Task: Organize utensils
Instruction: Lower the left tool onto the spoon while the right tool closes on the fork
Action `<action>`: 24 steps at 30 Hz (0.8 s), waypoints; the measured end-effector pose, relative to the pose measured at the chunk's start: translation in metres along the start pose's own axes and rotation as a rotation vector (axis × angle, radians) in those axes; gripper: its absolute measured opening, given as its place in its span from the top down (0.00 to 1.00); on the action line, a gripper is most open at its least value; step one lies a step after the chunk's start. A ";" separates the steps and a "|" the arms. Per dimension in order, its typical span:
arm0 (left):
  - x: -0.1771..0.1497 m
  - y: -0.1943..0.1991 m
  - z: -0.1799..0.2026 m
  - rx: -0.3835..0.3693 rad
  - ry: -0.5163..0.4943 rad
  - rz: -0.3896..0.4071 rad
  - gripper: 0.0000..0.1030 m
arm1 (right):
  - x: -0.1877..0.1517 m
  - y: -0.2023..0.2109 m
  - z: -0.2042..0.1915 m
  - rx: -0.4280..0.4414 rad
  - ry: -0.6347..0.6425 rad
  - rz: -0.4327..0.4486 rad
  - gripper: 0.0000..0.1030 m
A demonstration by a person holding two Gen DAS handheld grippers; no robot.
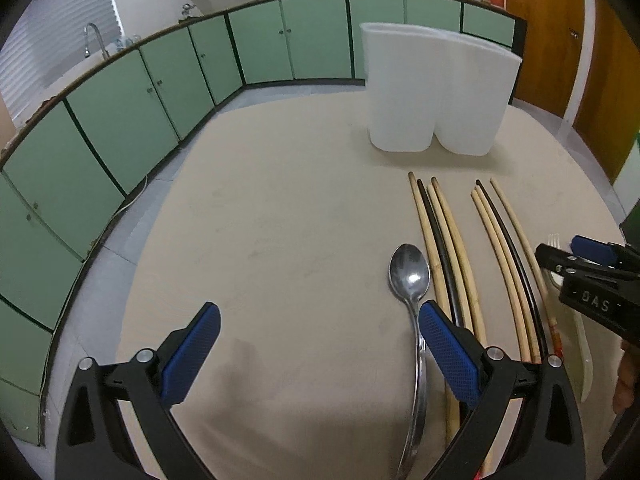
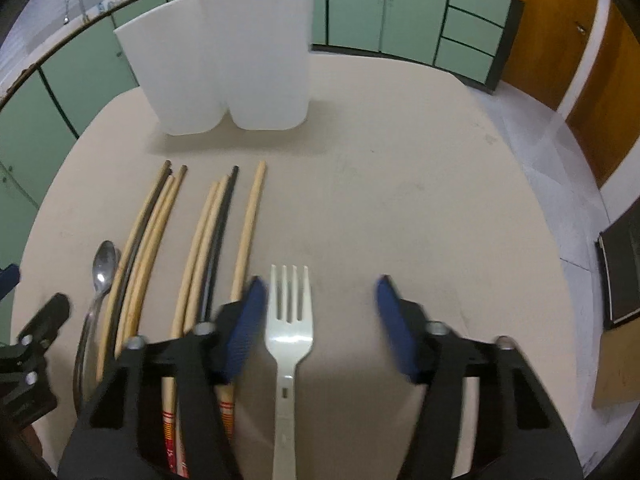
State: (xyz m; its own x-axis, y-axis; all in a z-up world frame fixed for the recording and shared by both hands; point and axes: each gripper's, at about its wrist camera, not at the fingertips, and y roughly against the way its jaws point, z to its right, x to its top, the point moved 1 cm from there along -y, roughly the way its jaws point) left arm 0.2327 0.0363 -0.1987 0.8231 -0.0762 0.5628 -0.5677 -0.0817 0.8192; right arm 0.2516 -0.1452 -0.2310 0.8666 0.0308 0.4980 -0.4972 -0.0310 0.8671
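A metal spoon (image 1: 410,276) lies on the beige table, its handle beside the right fingertip of my open left gripper (image 1: 318,334). Several wooden and black chopsticks (image 1: 444,240) lie in two bundles to its right. A white plastic fork (image 2: 289,312) lies between the fingers of my open right gripper (image 2: 320,308), close to the left fingertip. The chopsticks (image 2: 208,236) and spoon (image 2: 103,268) also show to its left. A white two-compartment utensil holder (image 1: 432,92) stands upright at the far side of the table, seen too in the right wrist view (image 2: 228,64).
Green kitchen cabinets (image 1: 160,92) curve around the room beyond the round table (image 1: 260,220). A wooden door (image 2: 560,40) is at the right. A dark flat object (image 2: 620,272) sits off the table's right edge.
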 end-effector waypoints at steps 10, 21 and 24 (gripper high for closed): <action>0.015 -0.010 0.008 -0.026 -0.001 -0.019 0.06 | 0.003 -0.001 -0.002 0.057 0.013 -0.006 0.80; 0.025 -0.033 0.006 -0.037 0.038 -0.072 0.06 | 0.000 -0.002 0.008 0.088 0.014 0.005 0.80; 0.028 -0.039 0.002 -0.045 0.043 -0.088 0.06 | -0.001 -0.001 0.012 0.100 0.015 0.006 0.79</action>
State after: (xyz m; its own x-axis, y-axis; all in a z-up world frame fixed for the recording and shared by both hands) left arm 0.2776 0.0352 -0.2148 0.8704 -0.0283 0.4915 -0.4923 -0.0412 0.8694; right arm 0.2521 -0.1567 -0.2324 0.8627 0.0451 0.5037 -0.4948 -0.1310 0.8591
